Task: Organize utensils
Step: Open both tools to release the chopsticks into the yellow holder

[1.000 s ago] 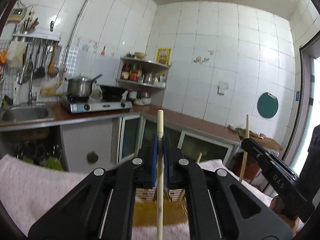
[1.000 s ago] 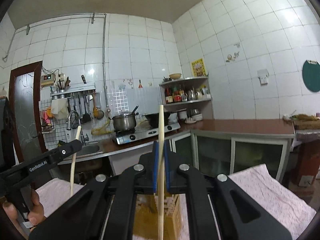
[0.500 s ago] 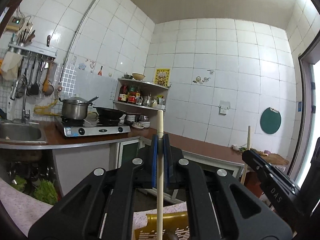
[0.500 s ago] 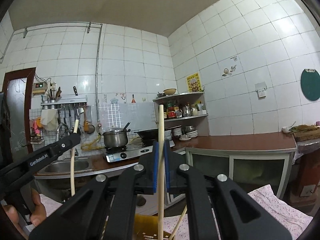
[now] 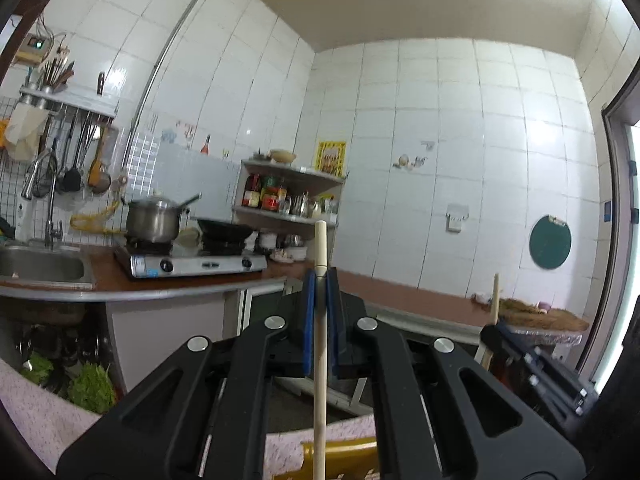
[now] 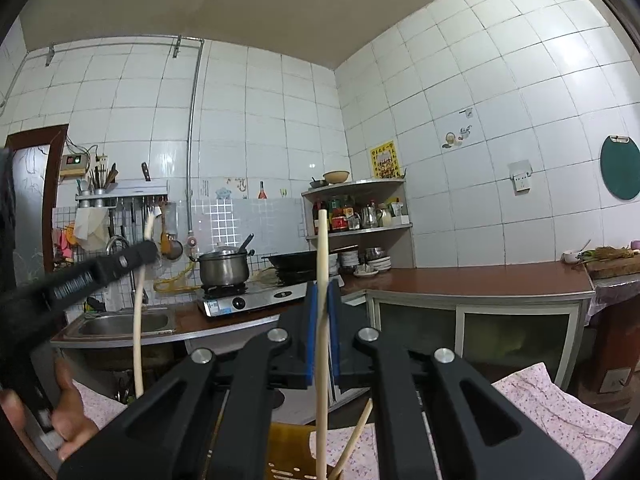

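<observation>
My left gripper (image 5: 320,280) is shut on a pale wooden chopstick (image 5: 320,352) that stands upright between its blue pads. My right gripper (image 6: 322,292) is shut on another wooden chopstick (image 6: 322,344), also upright. Each gripper shows in the other's view: the right gripper (image 5: 490,334) at lower right with its chopstick (image 5: 495,296), the left gripper (image 6: 146,252) at left with its chopstick (image 6: 138,344). A yellow-brown utensil holder (image 6: 288,452) sits low between the right fingers, with a loose chopstick (image 6: 356,440) leaning in it. It also shows in the left wrist view (image 5: 344,458).
A pink floral cloth (image 6: 560,412) covers the table below. Behind are a brown counter (image 6: 460,280), a sink (image 6: 120,324), a gas stove (image 6: 248,298) with a steel pot (image 6: 224,268) and a wok, and a corner shelf (image 6: 360,208) of bottles.
Both grippers have risen with their chopsticks still held. The holder and cloth have sunk toward the bottom edge of both views.
</observation>
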`<state>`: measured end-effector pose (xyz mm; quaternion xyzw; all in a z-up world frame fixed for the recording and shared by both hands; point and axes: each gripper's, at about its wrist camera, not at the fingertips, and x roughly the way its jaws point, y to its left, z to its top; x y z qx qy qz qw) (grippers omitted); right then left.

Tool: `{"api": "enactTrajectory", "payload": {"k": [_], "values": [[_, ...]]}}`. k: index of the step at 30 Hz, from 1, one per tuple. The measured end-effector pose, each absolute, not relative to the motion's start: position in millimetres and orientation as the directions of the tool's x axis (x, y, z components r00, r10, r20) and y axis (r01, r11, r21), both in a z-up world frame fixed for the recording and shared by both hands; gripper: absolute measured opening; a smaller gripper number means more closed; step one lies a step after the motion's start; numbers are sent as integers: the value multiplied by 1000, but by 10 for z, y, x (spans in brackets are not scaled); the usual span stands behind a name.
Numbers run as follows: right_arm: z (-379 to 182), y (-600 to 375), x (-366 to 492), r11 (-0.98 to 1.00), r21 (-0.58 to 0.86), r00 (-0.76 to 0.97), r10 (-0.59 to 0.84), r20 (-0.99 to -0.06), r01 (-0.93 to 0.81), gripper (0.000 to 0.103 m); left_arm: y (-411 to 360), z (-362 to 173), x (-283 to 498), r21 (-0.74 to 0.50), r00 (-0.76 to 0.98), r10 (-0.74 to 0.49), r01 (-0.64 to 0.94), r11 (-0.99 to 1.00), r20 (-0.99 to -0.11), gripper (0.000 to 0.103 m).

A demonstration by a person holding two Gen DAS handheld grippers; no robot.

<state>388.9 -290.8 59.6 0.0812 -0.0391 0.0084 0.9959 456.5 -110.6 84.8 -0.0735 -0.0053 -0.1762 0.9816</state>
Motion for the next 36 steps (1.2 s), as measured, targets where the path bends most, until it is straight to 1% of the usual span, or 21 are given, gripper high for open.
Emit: {"api": "enactTrajectory", "payload": {"k": [2,4,7,9,11,15,16,20,23,25,27,30,32,33,34,35,36], "values": [[594,-2900,3896,987,162,997,14,77,-27,6,-1129,887,4551,-127,938,-342,346,930,51,4],[550,-2893,3888,987,158,997,14,71,-25,6,-1155,839,4577,-116,941,-337,339,934,39,4],[455,-2891,3889,988,152,998,20,51,-27,6,-1126,653,4651,-148,933,-360,352,924,-29,4],[380,-2895,3899,988,152,999,22,28,-26,6,-1077,586,4633,-167,925,-378,366,915,-45,4],[310,-2900,3905,988,154,1000,29,4,-30,6,-1051,525,4600,-162,927,-371,357,920,-62,4],[178,-2911,3883,987,157,998,49,-50,-41,6,-983,465,4579,-181,913,-388,363,914,-130,5],[155,-2916,3878,986,161,997,52,-61,-42,6,-968,455,4559,-181,908,-391,364,914,-150,5],[97,-2960,3848,982,185,993,58,-105,-38,6,-979,423,4503,-150,909,-374,350,924,-185,5],[58,-2960,3817,984,173,989,63,-135,-39,7,-973,345,4516,-179,882,-403,367,913,-244,5],[32,-2949,3802,986,157,984,75,-159,-49,7,-997,254,4505,-154,877,-393,363,919,-277,5],[35,-2943,3767,988,146,983,76,-166,-51,7,-1009,194,4480,-137,877,-382,357,924,-291,5],[62,-2966,3697,987,146,981,87,-175,-62,7,-948,165,4425,-149,878,-374,345,927,-299,5],[82,-2976,3673,987,144,978,91,-190,-64,7,-895,175,4403,-160,873,-369,334,929,-319,5],[95,-2979,3656,987,144,976,94,-197,-66,7,-871,179,4395,-165,865,-368,330,929,-340,10],[109,-2985,3638,987,146,972,100,-215,-70,7,-859,182,4391,-169,859,-367,328,930,-356,21],[121,-2992,3607,986,151,968,106,-226,-73,7,-820,189,4355,-176,851,-366,322,930,-378,29],[139,-3003,3559,985,155,966,109,-233,-74,7,-799,198,4317,-179,850,-361,315,932,-384,43]]}}
